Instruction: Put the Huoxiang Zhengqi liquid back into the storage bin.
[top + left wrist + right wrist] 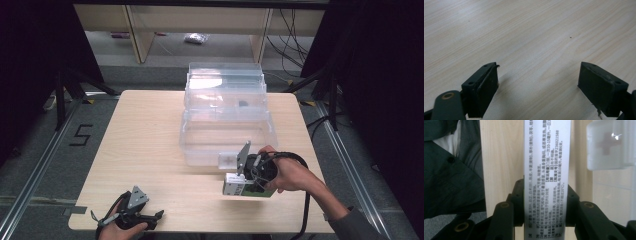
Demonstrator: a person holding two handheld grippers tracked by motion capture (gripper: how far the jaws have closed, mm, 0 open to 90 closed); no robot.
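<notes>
At five o'clock on the table [150, 125], my right gripper [545, 202] clamps a white box [545, 157]; left gripper [539, 85] rests wide open, empty.

"5" on floor [80, 135], Chinese print on box [545, 170]

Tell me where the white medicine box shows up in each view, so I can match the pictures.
High view: the white medicine box sits lower right of centre, clamped in the right gripper, just in front of the clear plastic bin.
Right gripper view: the box runs up the middle between the jaws, printed side facing the camera.
Left gripper view: bare table ahead of open jaws.
Shared landmark: the pale wooden tabletop.
</notes>
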